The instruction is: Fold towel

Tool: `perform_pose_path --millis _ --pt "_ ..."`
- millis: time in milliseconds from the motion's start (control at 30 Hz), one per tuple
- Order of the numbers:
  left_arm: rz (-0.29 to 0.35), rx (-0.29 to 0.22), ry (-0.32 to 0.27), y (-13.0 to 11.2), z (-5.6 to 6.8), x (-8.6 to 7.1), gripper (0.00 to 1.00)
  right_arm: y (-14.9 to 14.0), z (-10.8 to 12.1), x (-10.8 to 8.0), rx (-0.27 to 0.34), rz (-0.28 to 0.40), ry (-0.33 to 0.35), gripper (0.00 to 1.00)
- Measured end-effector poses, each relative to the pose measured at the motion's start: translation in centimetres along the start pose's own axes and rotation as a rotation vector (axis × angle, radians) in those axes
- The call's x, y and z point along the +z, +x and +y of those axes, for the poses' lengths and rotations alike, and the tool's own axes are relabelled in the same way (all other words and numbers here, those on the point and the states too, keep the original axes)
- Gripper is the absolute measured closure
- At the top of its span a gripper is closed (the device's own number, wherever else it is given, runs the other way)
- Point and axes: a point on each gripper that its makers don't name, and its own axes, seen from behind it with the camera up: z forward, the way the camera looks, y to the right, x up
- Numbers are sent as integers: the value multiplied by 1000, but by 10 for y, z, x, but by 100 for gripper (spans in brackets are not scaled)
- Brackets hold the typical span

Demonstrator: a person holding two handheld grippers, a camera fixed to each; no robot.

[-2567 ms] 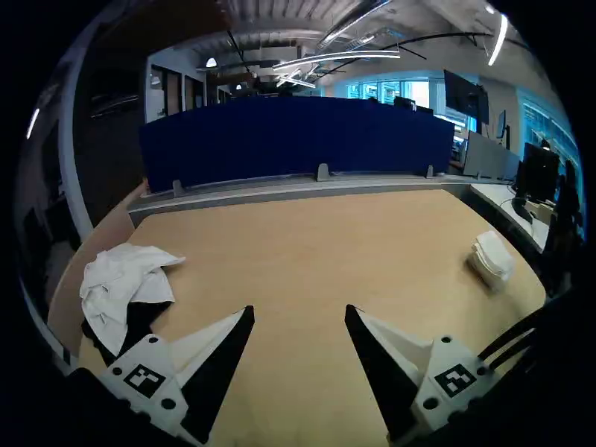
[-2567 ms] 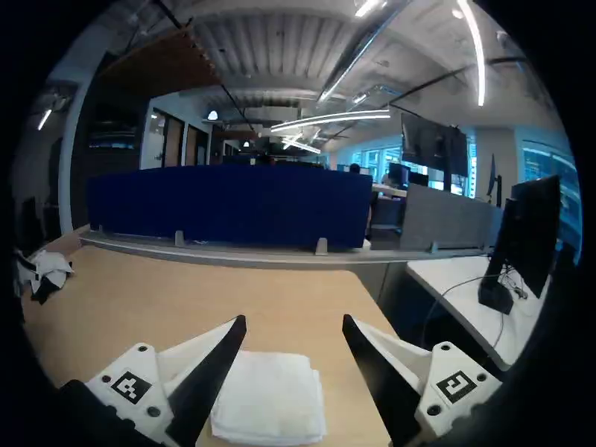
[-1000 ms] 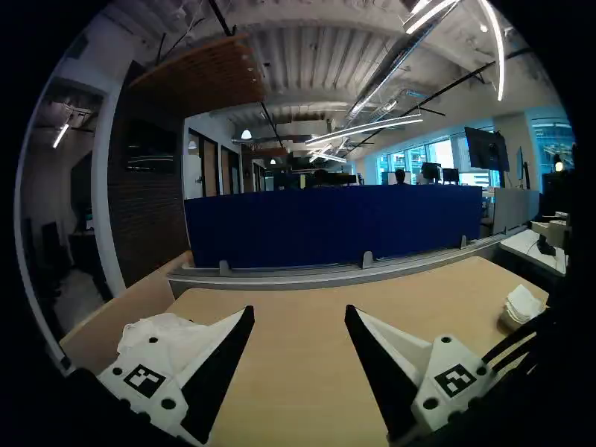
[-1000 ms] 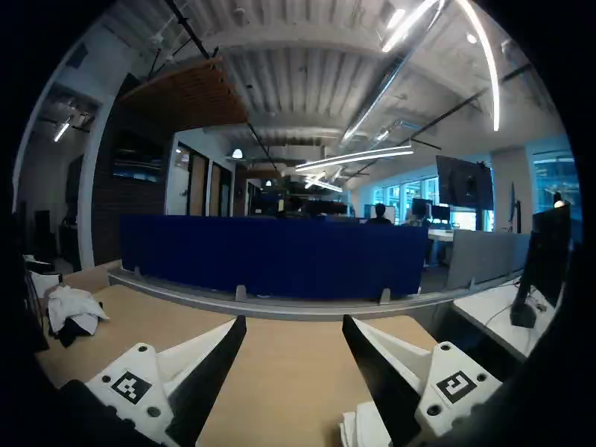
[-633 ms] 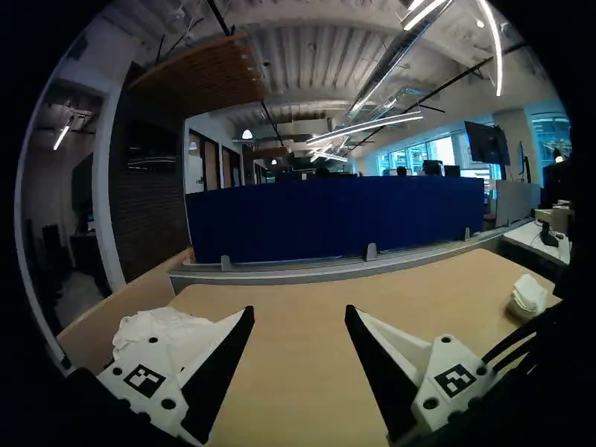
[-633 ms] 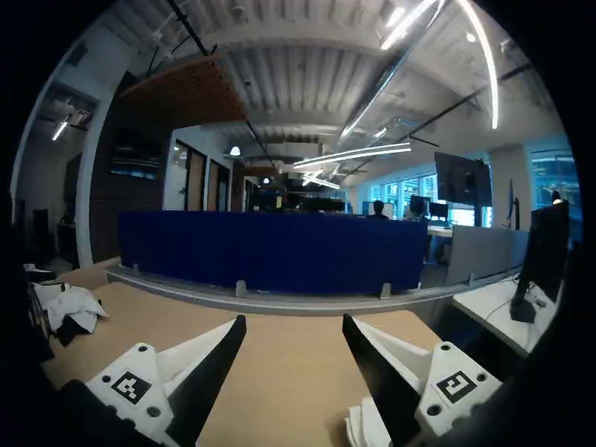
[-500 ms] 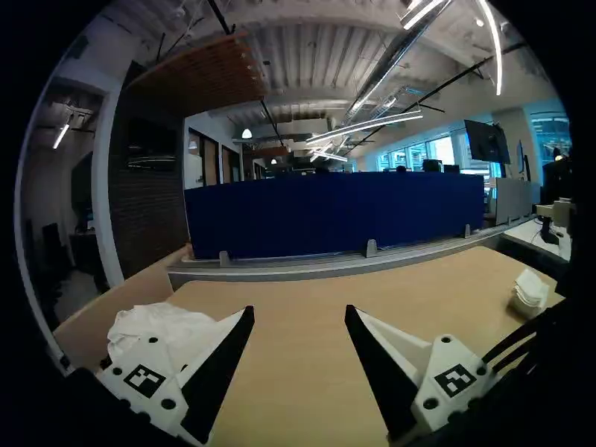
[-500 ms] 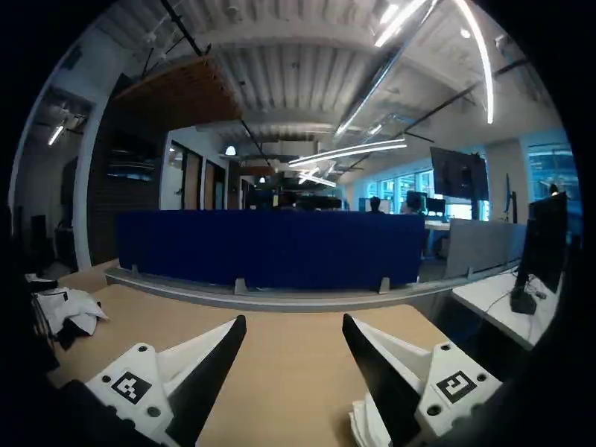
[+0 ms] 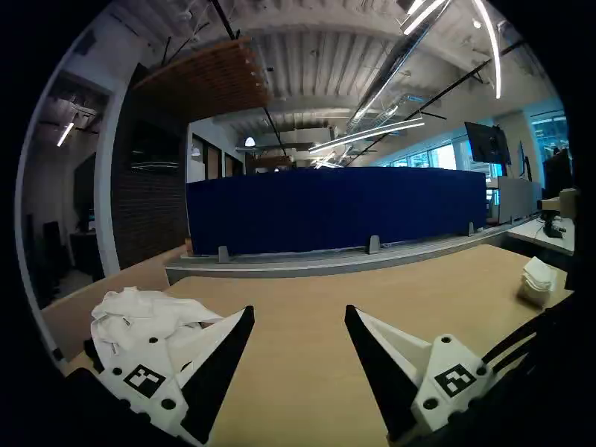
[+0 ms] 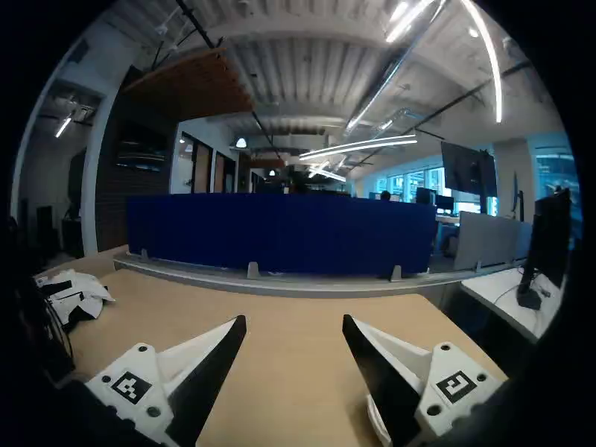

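Your left gripper [image 9: 298, 307] hovers over the tan surface [image 9: 320, 283] with its jaws spread wide and nothing between them; bare wood shows in the gap. The crumpled white towel [image 9: 138, 316] lies in a heap near the surface's left edge, just beyond the gripper's left finger and partly hidden by it; whether they touch, you cannot tell. A small stack of folded towels [image 9: 538, 277] sits at the far right edge, well apart from the heap. Your right gripper [image 10: 293, 316] is likewise wide open and empty above the surface. In its view the crumpled towel [image 10: 74, 294] lies far off to the left, and a sliver of white cloth [image 10: 372, 428] peeks out beside the right finger at the bottom. Each finger carries a black-and-white square code tag [image 9: 145, 378], a pattern rather than letters. A blue partition [image 9: 335, 208] runs along the surface's far side, and a dark monitor [image 10: 547, 246] stands on the neighbouring desk, its screen too dim to read.
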Motion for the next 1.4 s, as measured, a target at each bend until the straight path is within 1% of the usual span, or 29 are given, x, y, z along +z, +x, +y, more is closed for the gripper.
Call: perform_pose_path --millis 100,367,500,600,800,900,1100,1400 --pt "12 -1 2 -10 0 4 10 -2 -3 2 -11 -1 -1 0" --pt "20 -3 2 -40 -5 11 10 0 -4 11 -1 28 -13 0" --pt "25 -13 5 -53 -10 13 10 -6 0 14 1 33 -23 0" --pt "34 -26 6 -61 -11 15 10 -13 0 16 -6 30 -23 0" --pt "56 -44 7 -57 -16 14 10 -23 -1 21 -20 23 -27 0" --pt "64 -43 12 -56 -20 13 10 -26 -1 22 -11 26 -29 0" --pt "75 -63 27 -57 -26 10 10 -28 1 24 -7 22 -29 0" --pt "76 -61 25 -57 -23 10 10 -26 3 24 -14 40 -24 0"
